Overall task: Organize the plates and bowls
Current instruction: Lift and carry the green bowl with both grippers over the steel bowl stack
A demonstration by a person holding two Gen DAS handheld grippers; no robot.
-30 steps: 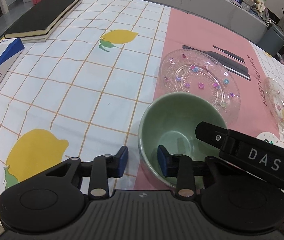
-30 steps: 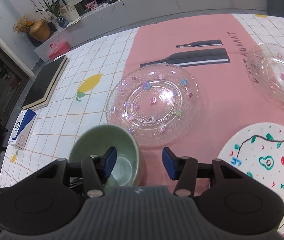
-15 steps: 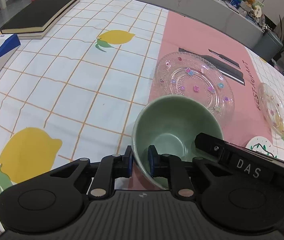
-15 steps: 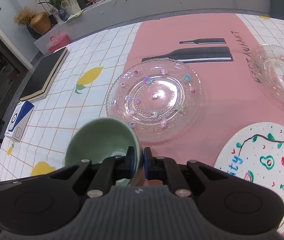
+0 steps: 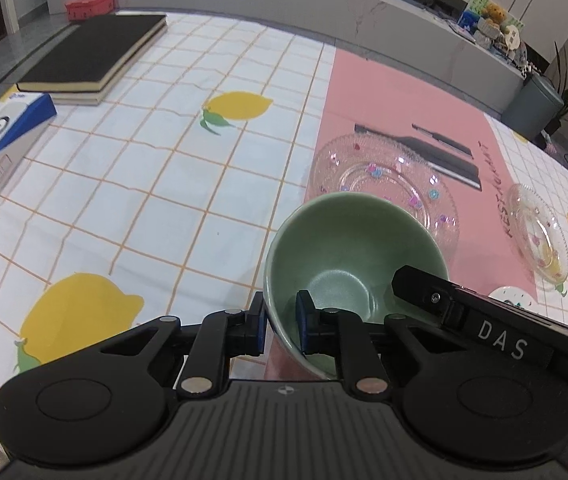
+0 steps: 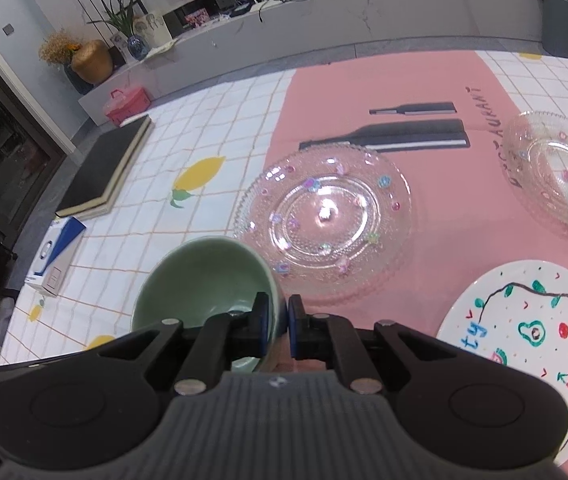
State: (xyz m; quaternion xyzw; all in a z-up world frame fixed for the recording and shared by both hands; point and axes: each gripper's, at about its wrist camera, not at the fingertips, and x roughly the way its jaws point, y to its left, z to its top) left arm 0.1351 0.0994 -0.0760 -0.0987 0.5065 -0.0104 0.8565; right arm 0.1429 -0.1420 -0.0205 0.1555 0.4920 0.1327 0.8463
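Green bowl point(image 5: 348, 248) pinched at opposite rims by left gripper point(image 5: 281, 326), right gripper point(image 6: 276, 324)

A black two-finger right gripper point(image 6: 277, 324) with blue pads clamps the near right rim of a green ceramic bowl point(image 6: 199, 276). Just beyond it, on a pink placemat point(image 6: 436, 252), sits a large clear glass plate point(image 6: 324, 224). A smaller glass dish point(image 6: 560, 168) lies far right, and a white painted plate point(image 6: 524, 344) near right.

each view is taken from just behind its own fingers, angled down at the table, very near the green bowl point(image 5: 348, 248) point(image 6: 199, 276). shared by both: that bowl and the large glass plate point(image 5: 384, 176) point(image 6: 324, 216).
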